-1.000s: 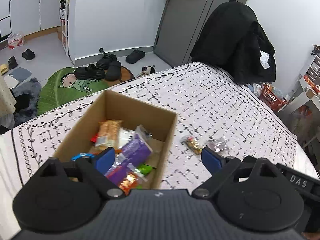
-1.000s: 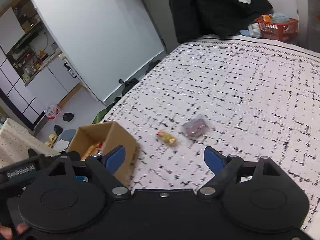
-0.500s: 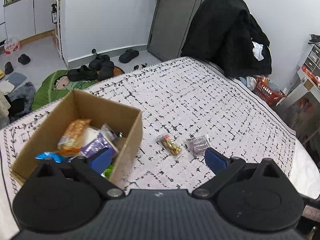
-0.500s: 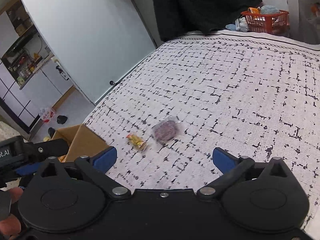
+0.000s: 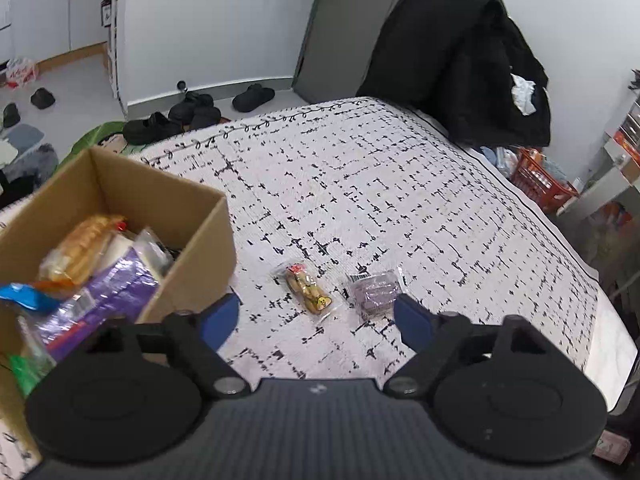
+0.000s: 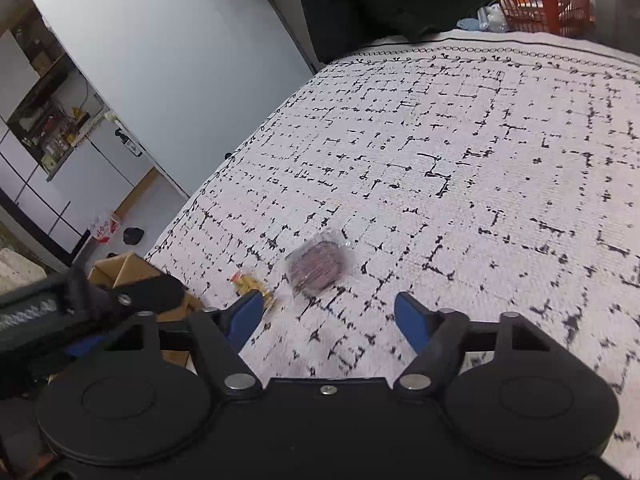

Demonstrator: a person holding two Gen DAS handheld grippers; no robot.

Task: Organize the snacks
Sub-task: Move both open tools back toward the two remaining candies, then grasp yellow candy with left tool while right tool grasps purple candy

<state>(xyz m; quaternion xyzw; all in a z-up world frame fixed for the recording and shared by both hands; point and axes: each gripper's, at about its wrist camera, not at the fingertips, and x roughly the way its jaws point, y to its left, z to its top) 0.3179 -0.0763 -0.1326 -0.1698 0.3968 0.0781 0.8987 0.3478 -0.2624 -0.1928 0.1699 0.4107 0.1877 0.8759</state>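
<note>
Currently our left gripper (image 5: 316,320) and right gripper (image 6: 328,316) are both closing, empty, above the clear-wrapped golden biscuit packet (image 5: 307,288) and purple round-cookie packet (image 5: 374,292) on the white black-flecked tablecloth (image 5: 360,184). We risk pinching cloth or colliding, since the packets lie near each other. The open brown cardboard box (image 5: 192,240) holds an orange packet, a purple one and others.

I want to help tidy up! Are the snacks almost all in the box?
Nearly. Done: the cardboard box already holds several packets. In hand: nothing; the left gripper and right gripper are both empty, jaws closing with nothing between them. Left: two loose snacks on the bedspread, the yellow packet and the purple packet.
</note>
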